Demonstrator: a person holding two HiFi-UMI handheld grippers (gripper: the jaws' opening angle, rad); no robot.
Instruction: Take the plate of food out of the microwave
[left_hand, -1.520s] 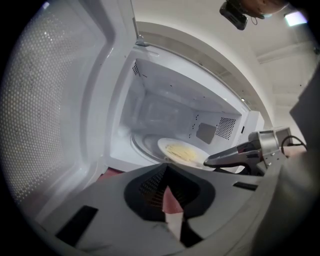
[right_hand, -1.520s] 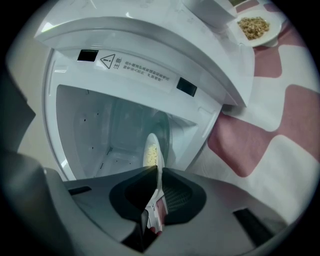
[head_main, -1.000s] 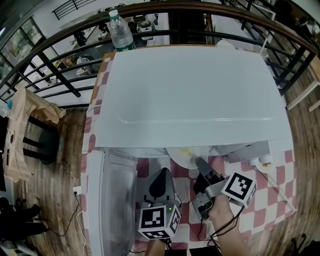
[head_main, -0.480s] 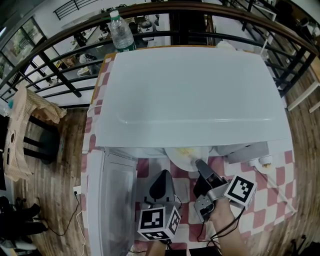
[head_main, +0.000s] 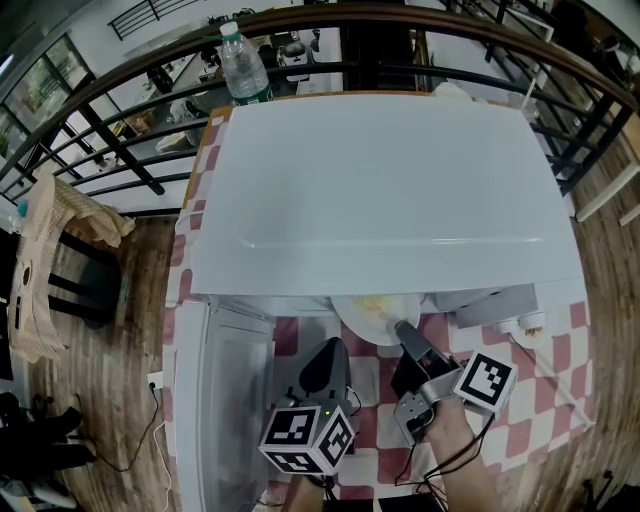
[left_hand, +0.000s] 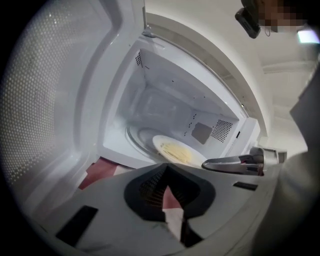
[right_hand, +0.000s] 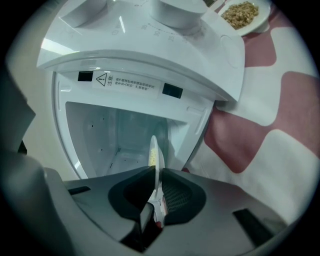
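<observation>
Now right tongs (right_hand: 156, 172) slightly nose-down, jaws lately widening, on plate (left_hand: 159, 144) rim; left tongs (left_hand: 167, 167) closed, empty.

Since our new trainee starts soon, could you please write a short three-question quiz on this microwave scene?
1. True or false: the microwave door is shut.
2. Fill in: the left gripper has its jaws ____.
3. Which one grips the plate: A left gripper, B right gripper?
Key: 1 false; 2 shut, empty; 3 B, the plate between its jaws, which have just been opening slightly.
</observation>
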